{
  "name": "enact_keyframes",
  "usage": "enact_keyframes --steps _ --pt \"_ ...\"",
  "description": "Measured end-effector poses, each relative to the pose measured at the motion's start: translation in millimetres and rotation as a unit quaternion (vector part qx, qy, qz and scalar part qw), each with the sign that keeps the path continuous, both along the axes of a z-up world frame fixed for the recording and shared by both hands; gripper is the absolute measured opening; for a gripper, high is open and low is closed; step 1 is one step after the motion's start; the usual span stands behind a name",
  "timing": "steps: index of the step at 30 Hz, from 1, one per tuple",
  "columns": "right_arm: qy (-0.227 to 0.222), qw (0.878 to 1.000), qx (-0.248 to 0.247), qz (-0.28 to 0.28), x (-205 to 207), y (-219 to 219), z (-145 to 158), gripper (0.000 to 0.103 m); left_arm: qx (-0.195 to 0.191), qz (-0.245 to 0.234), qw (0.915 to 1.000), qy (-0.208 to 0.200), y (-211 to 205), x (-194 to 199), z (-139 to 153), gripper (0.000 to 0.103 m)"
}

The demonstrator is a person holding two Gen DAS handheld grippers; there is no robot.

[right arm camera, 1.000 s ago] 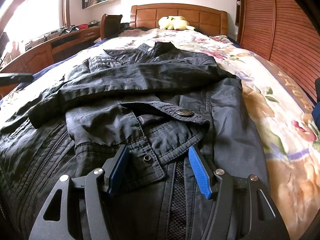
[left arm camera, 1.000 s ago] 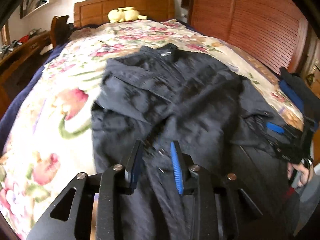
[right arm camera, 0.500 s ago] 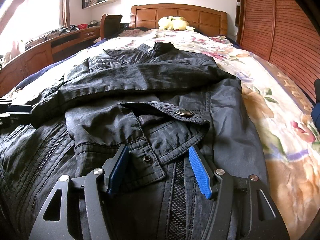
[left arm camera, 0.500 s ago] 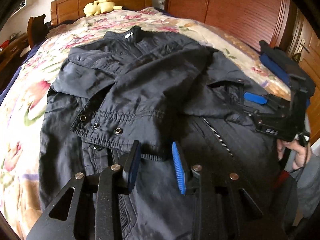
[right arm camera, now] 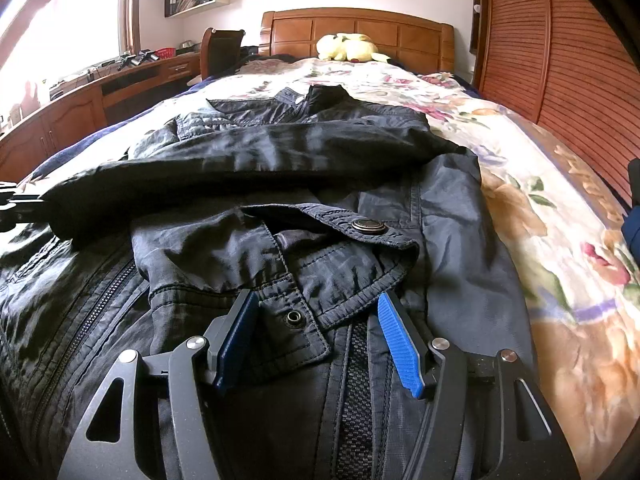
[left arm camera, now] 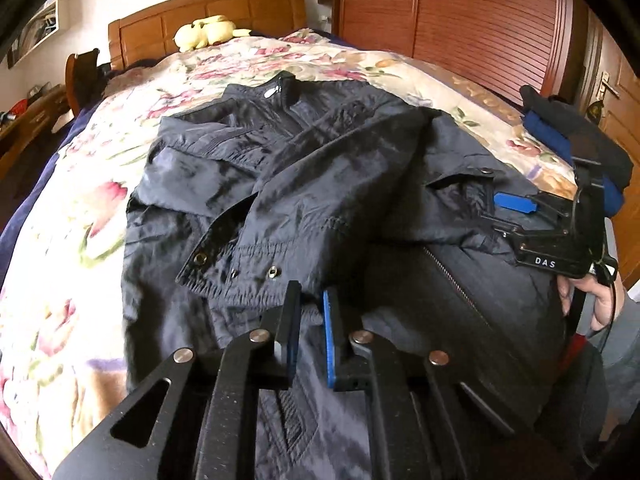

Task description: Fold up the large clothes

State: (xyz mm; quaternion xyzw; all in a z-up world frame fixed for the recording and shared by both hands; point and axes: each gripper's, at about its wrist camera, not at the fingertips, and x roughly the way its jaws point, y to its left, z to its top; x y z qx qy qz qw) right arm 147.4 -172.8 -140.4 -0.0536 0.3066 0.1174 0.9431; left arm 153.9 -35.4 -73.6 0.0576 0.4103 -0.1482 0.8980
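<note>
Surface: floral bedspread (right arm camera: 560, 240), dark jacket (right arm camera: 280, 168) spread out.
Left gripper (left arm camera: 310, 332): narrow gap, grasping nothing.
Right gripper (right arm camera: 316, 332): released, straddling cuff (right arm camera: 320, 280).
Risk: slick folded sleeves may slide apart.

a: what's the garment?
b: a dark navy jacket (left arm camera: 340, 184) (right arm camera: 280, 184), front up, collar toward the far end.
a: laid flat?
b: mostly. both sleeves are folded in across the chest, one over the other, cuffs with metal snaps lying near the hem. the front zipper shows on the lower body. the fabric is creased and shiny.
</note>
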Motion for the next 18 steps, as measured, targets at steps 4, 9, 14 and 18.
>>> enact_keyframes --steps 4,9,14,18 --pt "0.000 1.000 0.000 0.000 0.0 -0.2 0.0 0.064 0.003 0.014 0.9998 -0.011 11.6 -19.7 6.5 0.030" --pt "0.000 1.000 0.000 0.000 0.0 -0.1 -0.1 0.064 -0.009 0.046 0.9989 -0.003 43.1 -49.7 4.2 0.035" --pt "0.000 1.000 -0.001 0.000 0.3 -0.6 0.0 0.064 0.020 0.093 0.9953 0.020 76.0 -75.7 -12.1 0.037" --pt "0.000 1.000 -0.001 0.000 0.2 -0.4 -0.2 0.065 0.030 0.117 0.9920 0.037 93.7 -83.7 -25.9 0.041"
